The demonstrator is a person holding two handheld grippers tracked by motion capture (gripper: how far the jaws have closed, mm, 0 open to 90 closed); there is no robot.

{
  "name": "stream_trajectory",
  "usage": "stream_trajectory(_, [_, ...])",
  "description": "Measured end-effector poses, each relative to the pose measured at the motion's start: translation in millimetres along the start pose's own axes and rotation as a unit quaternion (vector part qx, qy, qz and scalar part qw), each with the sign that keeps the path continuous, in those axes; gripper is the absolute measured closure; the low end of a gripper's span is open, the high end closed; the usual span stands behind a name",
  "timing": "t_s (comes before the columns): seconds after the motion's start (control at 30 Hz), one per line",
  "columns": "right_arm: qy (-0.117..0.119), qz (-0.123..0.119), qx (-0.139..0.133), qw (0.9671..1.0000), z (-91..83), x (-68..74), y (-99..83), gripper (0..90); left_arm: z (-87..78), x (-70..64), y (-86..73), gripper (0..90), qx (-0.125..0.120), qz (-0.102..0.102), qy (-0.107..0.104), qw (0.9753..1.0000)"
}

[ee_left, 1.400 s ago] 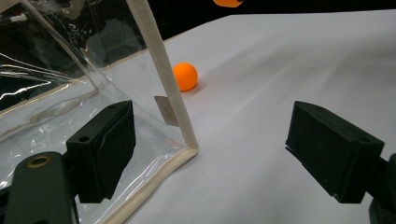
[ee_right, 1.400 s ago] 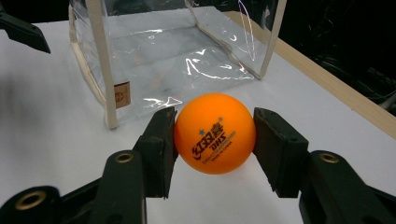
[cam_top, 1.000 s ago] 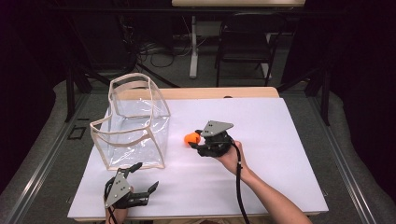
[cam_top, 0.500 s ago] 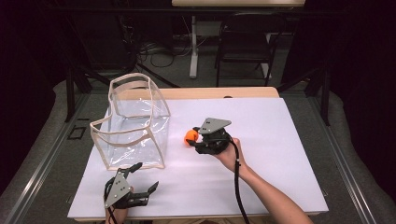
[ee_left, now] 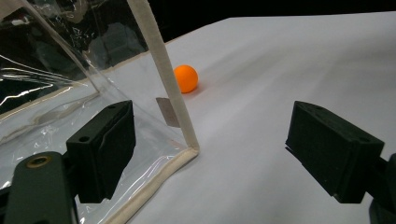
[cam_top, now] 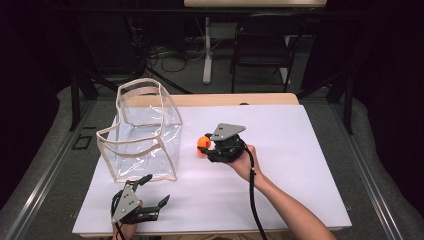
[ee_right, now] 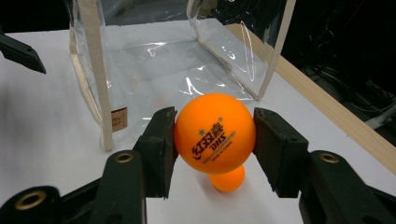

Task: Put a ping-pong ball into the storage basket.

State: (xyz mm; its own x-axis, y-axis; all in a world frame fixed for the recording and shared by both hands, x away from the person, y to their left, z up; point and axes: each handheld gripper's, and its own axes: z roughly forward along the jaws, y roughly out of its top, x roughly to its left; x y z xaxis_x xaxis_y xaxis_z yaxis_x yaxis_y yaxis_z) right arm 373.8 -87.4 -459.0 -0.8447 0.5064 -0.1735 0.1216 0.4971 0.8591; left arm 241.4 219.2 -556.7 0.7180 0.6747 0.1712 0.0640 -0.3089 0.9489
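Note:
An orange table-tennis ball with printed lettering sits clamped between the jaws of my right gripper, just above the white table. In the high view the ball and right gripper are right of a clear plastic bag with beige trim, which stands open. A second orange ball lies on the table under the held one; it appears past the bag's corner as the ball. My left gripper rests open near the front edge, with the bag's corner between its jaws.
White paper covers the table, leaving a wooden strip bare at the far edge. Wide free room lies right of my right hand. A chair and cables stand on the dark floor beyond.
My right gripper with the ball has shifted slightly left and up in the high view. The left gripper has stayed put.

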Motion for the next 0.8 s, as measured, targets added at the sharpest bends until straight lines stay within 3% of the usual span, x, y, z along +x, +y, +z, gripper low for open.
stream_trajectory(0.8, [-0.002,-0.008,0.002,1.0000,1.6,-4.6,14.0,50.6,0.0,0.2,-0.2,15.6,0.001,0.001,0.000,1.0000])
